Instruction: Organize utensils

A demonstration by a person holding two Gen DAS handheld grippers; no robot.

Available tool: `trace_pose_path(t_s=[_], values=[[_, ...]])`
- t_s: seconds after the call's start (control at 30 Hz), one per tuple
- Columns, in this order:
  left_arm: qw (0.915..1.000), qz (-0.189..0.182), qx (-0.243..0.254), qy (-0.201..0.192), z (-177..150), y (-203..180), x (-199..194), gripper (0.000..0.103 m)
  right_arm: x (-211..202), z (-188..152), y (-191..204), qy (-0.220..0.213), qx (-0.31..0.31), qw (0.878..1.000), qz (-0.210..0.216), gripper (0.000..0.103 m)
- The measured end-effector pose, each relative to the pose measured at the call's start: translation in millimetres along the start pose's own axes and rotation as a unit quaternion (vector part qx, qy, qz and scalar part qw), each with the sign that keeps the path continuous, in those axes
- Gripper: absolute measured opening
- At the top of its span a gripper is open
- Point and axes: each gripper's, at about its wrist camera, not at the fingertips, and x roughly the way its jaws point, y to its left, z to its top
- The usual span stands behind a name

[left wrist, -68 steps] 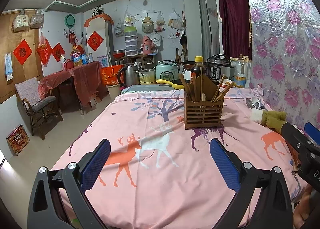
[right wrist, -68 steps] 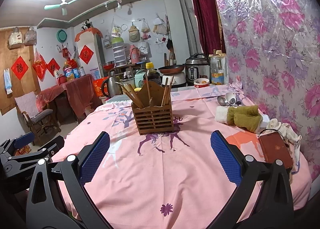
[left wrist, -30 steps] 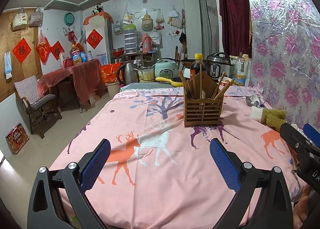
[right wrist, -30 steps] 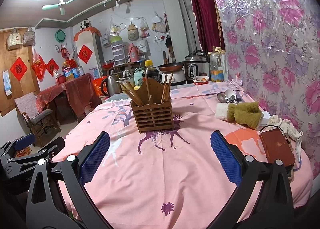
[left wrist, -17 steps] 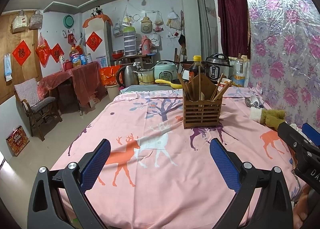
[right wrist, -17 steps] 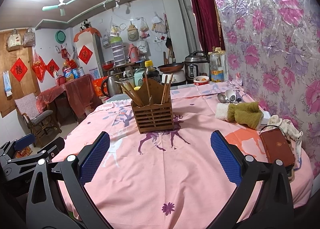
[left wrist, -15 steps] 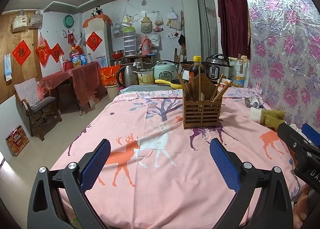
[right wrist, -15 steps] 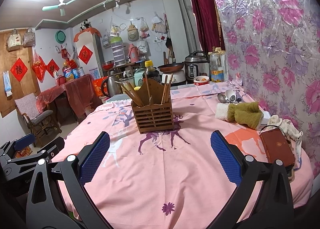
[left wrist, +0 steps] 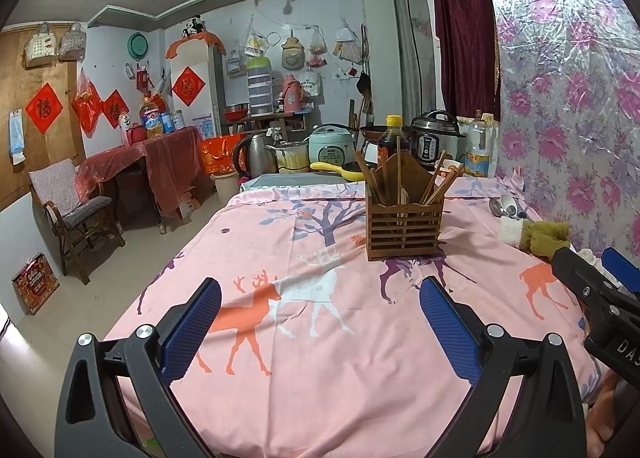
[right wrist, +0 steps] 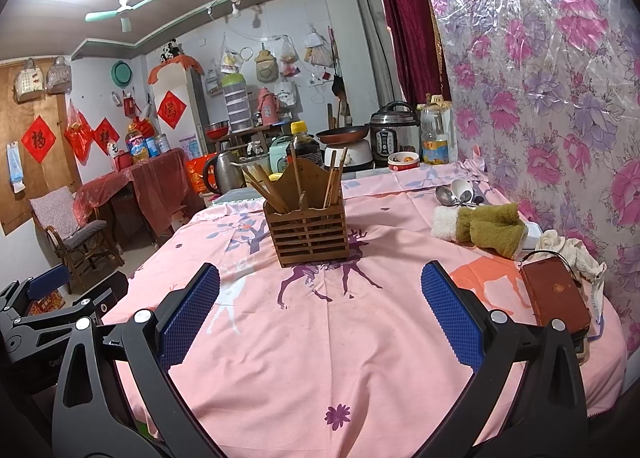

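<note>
The slatted brown wooden utensil holder (right wrist: pixel 307 232) is standing in the middle of the pink deer-print tablecloth (right wrist: pixel 360 338), already holding several wooden chopsticks (right wrist: pixel 266 188). Some metal and white spoons (right wrist: pixel 456 194) are lying loose near the floral wall; probably these are remaining. The left gripper (left wrist: pixel 320 324) and the right gripper (right wrist: pixel 320 312) are hovering wide open, holding nothing.

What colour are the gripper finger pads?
Blue, textured pads on black fingers; clearest in the right wrist view.

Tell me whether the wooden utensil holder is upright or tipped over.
Upright: the wooden utensil holder stands flat on the pink tablecloth, chopsticks sticking up from it.
</note>
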Motion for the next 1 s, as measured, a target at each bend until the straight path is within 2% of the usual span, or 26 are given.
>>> trace_pose_path(t_s=[1.0], values=[[1.0, 0.004, -0.006, -0.003, 3.7, 7.7, -0.4, 0.098, -0.1, -0.6, 1.5, -0.001, 0.0, 1.0, 0.0, 0.098]])
